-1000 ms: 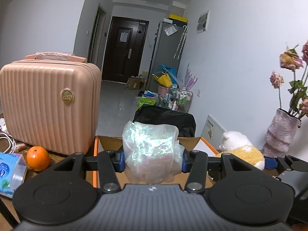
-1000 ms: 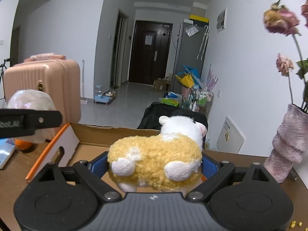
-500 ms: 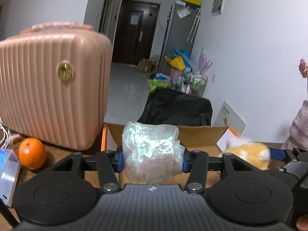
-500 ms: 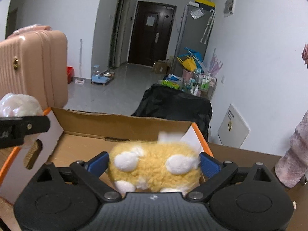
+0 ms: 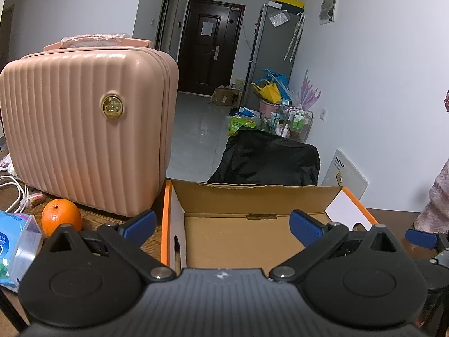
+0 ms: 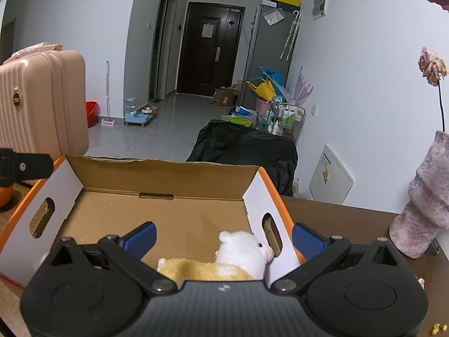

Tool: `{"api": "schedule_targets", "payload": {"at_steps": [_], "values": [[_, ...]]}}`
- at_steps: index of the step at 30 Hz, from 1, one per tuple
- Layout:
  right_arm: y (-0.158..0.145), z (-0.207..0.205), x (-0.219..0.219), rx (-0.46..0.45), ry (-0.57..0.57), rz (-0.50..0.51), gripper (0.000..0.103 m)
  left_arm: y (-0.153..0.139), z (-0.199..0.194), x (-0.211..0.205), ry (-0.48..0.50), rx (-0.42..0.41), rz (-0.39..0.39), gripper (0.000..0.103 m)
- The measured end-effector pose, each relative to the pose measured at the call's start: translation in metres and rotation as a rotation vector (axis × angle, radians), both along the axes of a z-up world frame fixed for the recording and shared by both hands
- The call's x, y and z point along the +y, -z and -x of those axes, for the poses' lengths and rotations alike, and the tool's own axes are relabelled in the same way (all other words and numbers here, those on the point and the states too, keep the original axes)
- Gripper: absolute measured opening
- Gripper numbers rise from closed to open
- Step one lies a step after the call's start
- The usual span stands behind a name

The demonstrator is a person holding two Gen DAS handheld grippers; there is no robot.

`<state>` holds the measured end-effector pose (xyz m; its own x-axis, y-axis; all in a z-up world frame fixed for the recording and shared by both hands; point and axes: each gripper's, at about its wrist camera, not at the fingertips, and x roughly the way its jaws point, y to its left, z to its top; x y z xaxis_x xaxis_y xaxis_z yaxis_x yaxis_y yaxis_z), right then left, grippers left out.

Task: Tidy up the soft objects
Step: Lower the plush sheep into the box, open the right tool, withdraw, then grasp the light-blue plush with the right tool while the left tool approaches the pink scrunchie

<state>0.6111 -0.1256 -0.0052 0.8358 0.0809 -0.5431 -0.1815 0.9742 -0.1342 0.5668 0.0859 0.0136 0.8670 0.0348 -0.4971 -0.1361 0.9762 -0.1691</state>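
One open cardboard box with orange-edged white side flaps (image 5: 252, 224) (image 6: 157, 185) sits on the brown wooden tabletop (image 6: 350, 219) and serves as the landmark here. Inside it, against its right wall and close to the oval handle cut-out, lies a yellow-and-white plush toy animal (image 6: 224, 261), its white head pointing toward that wall; the nearer part of its body is hidden behind the housing of the right hand-held gripper (image 6: 224, 238). That gripper hovers over the near right part of the box with its blue-padded fingers (image 6: 307, 240) spread wide, touching nothing. The left hand-held gripper (image 5: 223, 223) is likewise spread apart and empty, poised over the near left part of the box; from its view the visible box floor is bare cardboard, and the nearest strip is hidden by the gripper body. Left of the box stands a ribbed pink hard-shell suitcase (image 5: 84, 129), with a round orange fruit (image 5: 61, 215) in front of it and a blue tissue pack (image 5: 14, 247) farther left. Right of the box stands a mottled pink-grey vase (image 6: 423, 205) holding dried roses.
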Motion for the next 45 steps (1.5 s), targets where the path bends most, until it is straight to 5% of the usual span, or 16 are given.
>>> {"api": "schedule_targets", "payload": {"at_steps": [10, 24, 45], "values": [[-0.022, 0.049, -0.015, -0.054, -0.021, -0.032, 0.103, -0.017, 0.031, -0.005, 0.008, -0.035, -0.020, 0.103], [-0.052, 0.160, -0.043, -0.139, -0.039, -0.075, 0.103, -0.037, 0.131, -0.011, 0.058, -0.109, -0.043, 0.103], [-0.048, 0.296, -0.085, -0.163, 0.002, -0.095, 0.103, -0.036, 0.248, -0.035, 0.114, -0.106, -0.101, 0.103]]}}
